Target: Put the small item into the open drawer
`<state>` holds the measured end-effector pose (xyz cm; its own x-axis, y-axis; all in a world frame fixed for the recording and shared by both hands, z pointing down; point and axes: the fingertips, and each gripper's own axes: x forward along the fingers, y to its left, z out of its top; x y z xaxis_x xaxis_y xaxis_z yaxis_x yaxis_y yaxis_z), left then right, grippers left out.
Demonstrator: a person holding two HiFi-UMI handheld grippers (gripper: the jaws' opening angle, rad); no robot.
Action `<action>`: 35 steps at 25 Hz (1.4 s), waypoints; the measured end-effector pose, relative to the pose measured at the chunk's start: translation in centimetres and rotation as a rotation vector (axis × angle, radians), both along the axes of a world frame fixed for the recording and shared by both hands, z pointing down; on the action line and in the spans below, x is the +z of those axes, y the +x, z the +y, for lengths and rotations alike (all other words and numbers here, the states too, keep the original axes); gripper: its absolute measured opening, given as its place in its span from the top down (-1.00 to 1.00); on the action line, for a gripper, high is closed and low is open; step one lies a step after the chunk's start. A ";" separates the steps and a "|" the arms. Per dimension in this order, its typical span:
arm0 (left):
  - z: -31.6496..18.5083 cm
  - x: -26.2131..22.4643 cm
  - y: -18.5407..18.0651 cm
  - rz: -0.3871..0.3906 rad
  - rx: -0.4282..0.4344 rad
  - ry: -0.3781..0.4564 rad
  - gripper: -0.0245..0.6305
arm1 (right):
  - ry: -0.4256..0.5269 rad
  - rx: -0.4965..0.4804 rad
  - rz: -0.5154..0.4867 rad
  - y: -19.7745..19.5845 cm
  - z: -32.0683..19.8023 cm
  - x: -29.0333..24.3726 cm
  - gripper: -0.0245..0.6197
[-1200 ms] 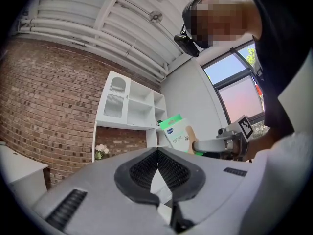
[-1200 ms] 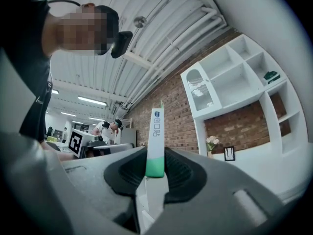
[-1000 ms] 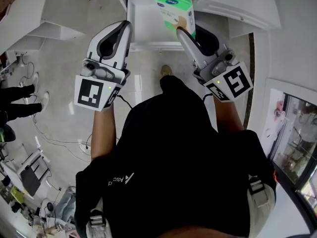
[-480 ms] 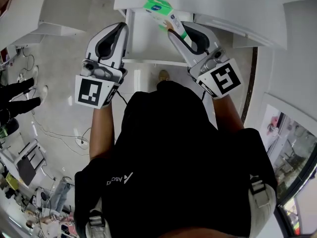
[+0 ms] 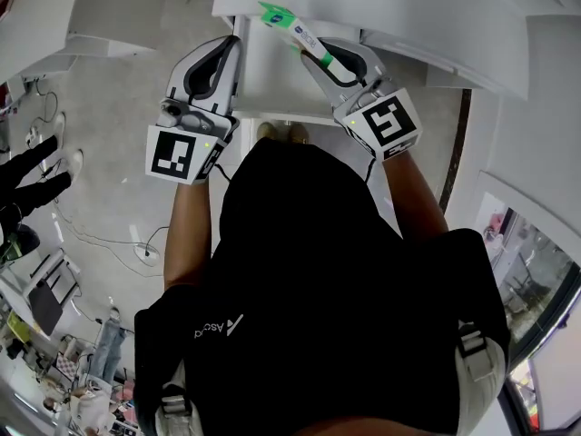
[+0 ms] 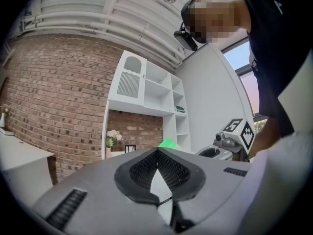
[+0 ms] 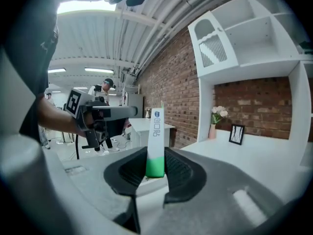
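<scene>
The small item is a flat green-and-white box (image 5: 289, 27). My right gripper (image 5: 313, 57) is shut on its green end, so the box sticks out past the fingertips, tilted to the left. It hangs over the open white drawer (image 5: 263, 84) at the top of the head view. In the right gripper view the box (image 7: 156, 141) stands upright between the pads of that gripper (image 7: 156, 166). My left gripper (image 5: 233, 47) hovers at the drawer's left edge, shut and holding nothing. In the left gripper view its tips (image 6: 157, 153) meet, and a green corner of the box (image 6: 168, 143) shows just beyond.
The drawer belongs to a white cabinet whose top (image 5: 418, 12) runs to the right. A white shelf unit (image 6: 146, 92) stands against a brick wall. Another person's legs (image 5: 36, 166) and loose cables (image 5: 100, 243) are on the floor at left.
My right gripper has carried the box left and farther over the drawer, tipping it flatter. The left gripper has hardly moved.
</scene>
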<state>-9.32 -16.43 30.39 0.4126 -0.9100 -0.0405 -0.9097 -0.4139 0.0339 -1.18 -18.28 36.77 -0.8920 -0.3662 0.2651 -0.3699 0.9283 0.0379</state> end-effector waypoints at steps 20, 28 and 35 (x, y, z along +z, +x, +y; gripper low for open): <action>-1.8 3.7 -3.5 0.024 0.032 -0.058 0.93 | -0.110 -0.024 0.285 -3.9 -2.3 11.9 0.65; -2.7 4.9 -3.1 0.037 0.046 -0.058 0.93 | -0.196 -0.011 0.391 -3.4 -3.2 17.2 0.65; -3.3 7.1 -3.9 0.017 0.031 -0.125 0.93 | -0.285 0.004 0.472 -3.9 -4.4 22.2 0.65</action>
<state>-13.19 -19.73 37.51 0.4406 -0.8953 0.0650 -0.8954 -0.4333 0.1022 -5.12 -22.67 58.93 -0.6506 -0.2243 0.7255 -0.3771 0.9247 -0.0524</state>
